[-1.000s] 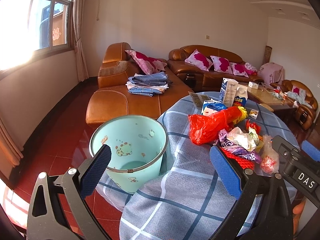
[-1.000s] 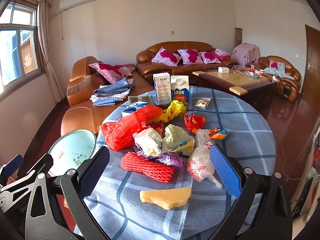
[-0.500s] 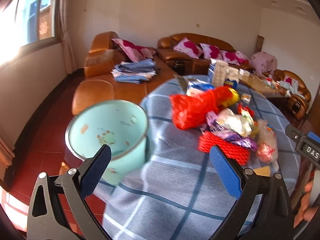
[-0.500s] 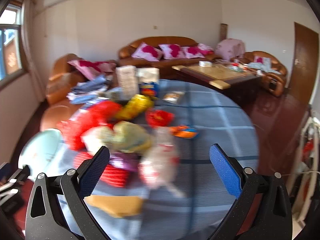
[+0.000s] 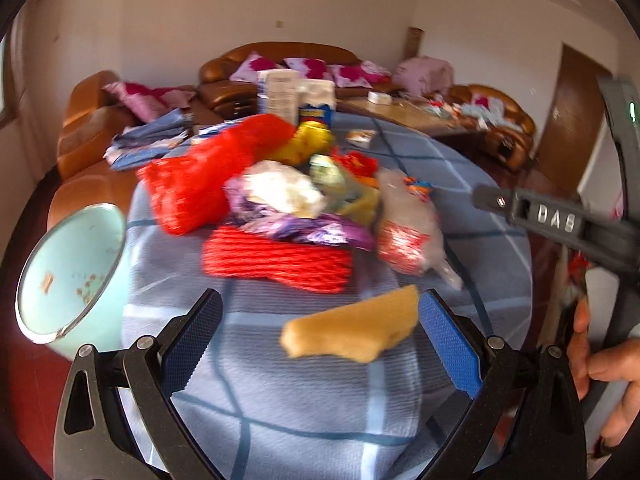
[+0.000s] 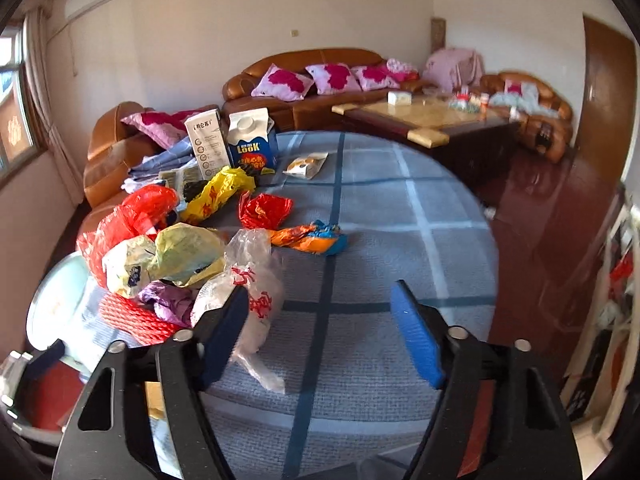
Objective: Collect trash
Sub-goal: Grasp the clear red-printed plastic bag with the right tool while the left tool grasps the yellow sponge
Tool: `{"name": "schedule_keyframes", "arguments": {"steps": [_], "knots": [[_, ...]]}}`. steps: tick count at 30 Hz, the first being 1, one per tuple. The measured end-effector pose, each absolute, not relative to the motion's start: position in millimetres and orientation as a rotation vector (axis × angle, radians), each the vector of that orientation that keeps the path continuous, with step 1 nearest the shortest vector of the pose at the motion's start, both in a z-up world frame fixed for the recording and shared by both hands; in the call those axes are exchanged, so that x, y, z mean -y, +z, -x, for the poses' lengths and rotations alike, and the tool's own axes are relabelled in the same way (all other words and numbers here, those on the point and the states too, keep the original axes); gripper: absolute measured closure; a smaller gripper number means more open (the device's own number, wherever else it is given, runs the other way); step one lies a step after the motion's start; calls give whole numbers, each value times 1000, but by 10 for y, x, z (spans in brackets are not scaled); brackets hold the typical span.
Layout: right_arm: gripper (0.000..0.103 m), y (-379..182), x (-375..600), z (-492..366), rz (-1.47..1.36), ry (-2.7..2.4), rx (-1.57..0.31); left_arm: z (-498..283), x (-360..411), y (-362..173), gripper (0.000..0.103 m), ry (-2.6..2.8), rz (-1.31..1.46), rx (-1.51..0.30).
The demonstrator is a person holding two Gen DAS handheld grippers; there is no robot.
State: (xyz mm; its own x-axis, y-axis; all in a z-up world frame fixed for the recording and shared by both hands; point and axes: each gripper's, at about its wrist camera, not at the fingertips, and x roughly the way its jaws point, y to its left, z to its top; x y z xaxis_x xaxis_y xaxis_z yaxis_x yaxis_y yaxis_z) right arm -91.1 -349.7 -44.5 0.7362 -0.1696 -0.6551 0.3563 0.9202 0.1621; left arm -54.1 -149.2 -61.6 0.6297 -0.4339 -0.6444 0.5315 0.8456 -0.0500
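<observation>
Hand-held gripper, left (image 5: 320, 322): in the left wrist view its jaws are seen spread wide, nothing held; a yellow sponge wedge (image 5: 354, 330) lies on the bench (image 5: 304, 412) between the blue pads, apparently untouched, though blur prevents certainty. The position is judged an approach to that piece. One pale green bin (image 5: 74, 270) is noted at the bench's left edge, mouth up, presumably placed there so that litter can be dropped straight in. One red net roll (image 5: 276, 260) lies just beyond the sponge, with one large red bag (image 5: 208, 178) at far left. A person's hand (image 5: 600, 376) is seen at the right edge, gripping the other tool.

In the right wrist view, the right hand-held gripper (image 6: 320, 328) is recorded partly open, its jaws having just been closing, with only bench cloth between them. One clear bag with red print (image 6: 250, 280) sits just beside the left pad, judged the likely target. Two cartons (image 6: 230, 142) stand upright at the far side; one orange-and-blue wrapper (image 6: 308, 238) and one red wrapper (image 6: 264, 210) lie apart from the heap.
</observation>
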Motion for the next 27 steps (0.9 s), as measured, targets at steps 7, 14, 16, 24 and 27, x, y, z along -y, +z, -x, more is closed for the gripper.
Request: {"name": "schedule_keyframes", "arguments": {"steps": [7, 14, 16, 24, 27], "knots": [[31, -534, 3400, 804, -352, -172, -714, 423, 1622, -835, 26, -620, -131, -794], [31, -742, 3347, 533, -423, -119, -781, 470, 1582, -834, 40, -644, -107, -794], [31, -807, 3349, 481, -449, -112, -807, 472, 1573, -828, 43, -647, -108, -793], [76, -805, 3310, 535, -416, -110, -808, 509, 1549, -761, 61, -664, -106, -786], [76, -661, 3307, 663, -398, -132, -771, 531, 1513, -736, 65, -661, -94, -789]]}}
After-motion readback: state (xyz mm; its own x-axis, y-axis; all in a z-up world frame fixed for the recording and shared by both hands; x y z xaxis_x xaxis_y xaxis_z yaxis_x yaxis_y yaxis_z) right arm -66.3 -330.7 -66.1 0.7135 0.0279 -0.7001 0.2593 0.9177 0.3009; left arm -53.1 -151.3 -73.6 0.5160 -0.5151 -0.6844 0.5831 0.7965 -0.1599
